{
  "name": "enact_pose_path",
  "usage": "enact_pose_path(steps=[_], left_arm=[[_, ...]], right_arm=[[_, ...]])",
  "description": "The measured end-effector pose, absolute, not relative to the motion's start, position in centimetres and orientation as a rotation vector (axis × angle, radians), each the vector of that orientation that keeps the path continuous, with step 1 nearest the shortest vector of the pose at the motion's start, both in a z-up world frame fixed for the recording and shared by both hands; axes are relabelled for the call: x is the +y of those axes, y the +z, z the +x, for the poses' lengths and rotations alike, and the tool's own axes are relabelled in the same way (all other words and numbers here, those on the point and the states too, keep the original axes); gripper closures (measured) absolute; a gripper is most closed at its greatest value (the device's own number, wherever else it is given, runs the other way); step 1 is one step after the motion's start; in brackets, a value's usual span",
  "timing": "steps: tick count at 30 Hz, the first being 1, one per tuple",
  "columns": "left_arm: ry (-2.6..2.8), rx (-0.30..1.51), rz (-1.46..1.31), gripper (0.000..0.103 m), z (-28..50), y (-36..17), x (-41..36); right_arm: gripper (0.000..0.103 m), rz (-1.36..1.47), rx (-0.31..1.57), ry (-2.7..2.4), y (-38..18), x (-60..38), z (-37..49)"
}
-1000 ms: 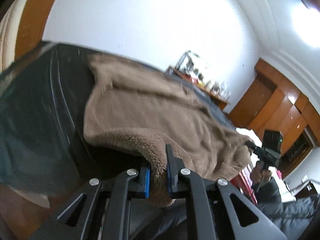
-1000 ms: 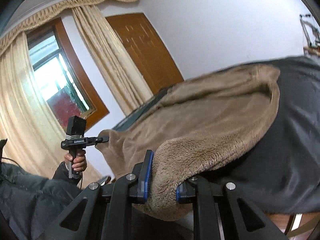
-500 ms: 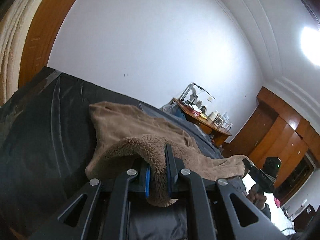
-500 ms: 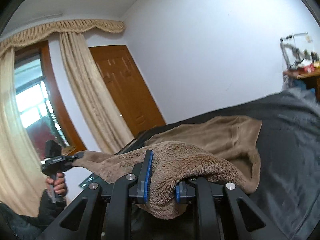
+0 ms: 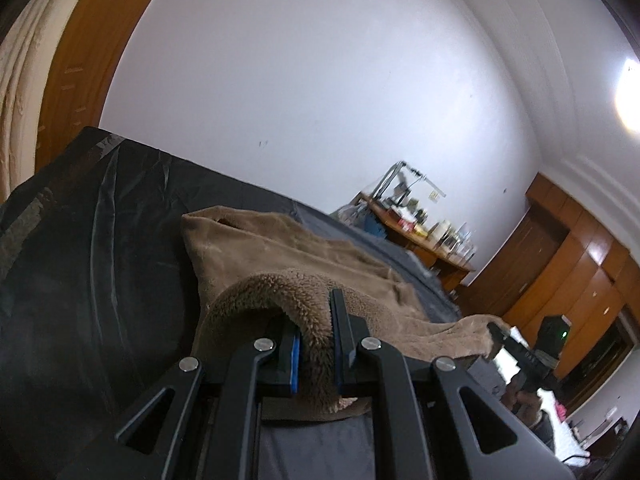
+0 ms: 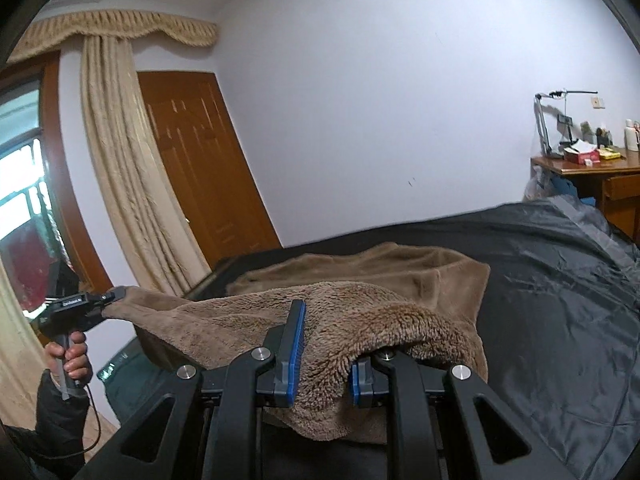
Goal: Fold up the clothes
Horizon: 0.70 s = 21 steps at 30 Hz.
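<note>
Your left gripper (image 5: 314,344) is closed narrow on one near corner of the brown fleece garment (image 5: 280,252), with a thick tuft of pile pressed between the blue pads. The far part of the garment lies on the black cloth-covered bed (image 5: 92,260), toward its left edge; the near hem hangs lifted between your two hands. Your right gripper (image 6: 324,354) pinches the other near corner, with a wider gap because the fleece bunches there. I judge the fabric soft, thick and light. It will sag in the middle and can slip from the pads by its loose pile. Hold it at the hem corners, deep inside the pads, and keep the edge tight.
</note>
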<state>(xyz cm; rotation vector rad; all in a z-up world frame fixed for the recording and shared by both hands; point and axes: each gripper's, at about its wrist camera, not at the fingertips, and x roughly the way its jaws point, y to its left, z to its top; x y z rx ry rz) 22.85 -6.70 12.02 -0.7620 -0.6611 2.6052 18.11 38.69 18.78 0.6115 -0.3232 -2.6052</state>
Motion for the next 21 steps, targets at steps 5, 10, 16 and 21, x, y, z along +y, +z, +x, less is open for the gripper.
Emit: enact_pose_path(steps=[5, 10, 16, 21], left_arm=[[2.616, -0.643, -0.768, 0.089, 20.1, 13.0, -6.4], [2.639, -0.671, -0.728, 0.089, 15.9, 15.0, -6.6], [2.668, -0.705, -0.741, 0.089, 10.1, 15.6, -7.0], [2.674, -0.749, -0.863, 0.089, 4.4, 13.0, -7.3]], right_arm=[[0.084, 0.646, -0.317, -2.628, 19.0, 38.7, 15.7], [0.084, 0.613, -0.342, -2.66, 20.9, 38.6, 12.2], [0.084, 0.602, -0.416, -2.681, 22.4, 38.4, 6.9], [0.084, 0.691, -0.435, -2.714, 20.8, 38.0, 1.8]])
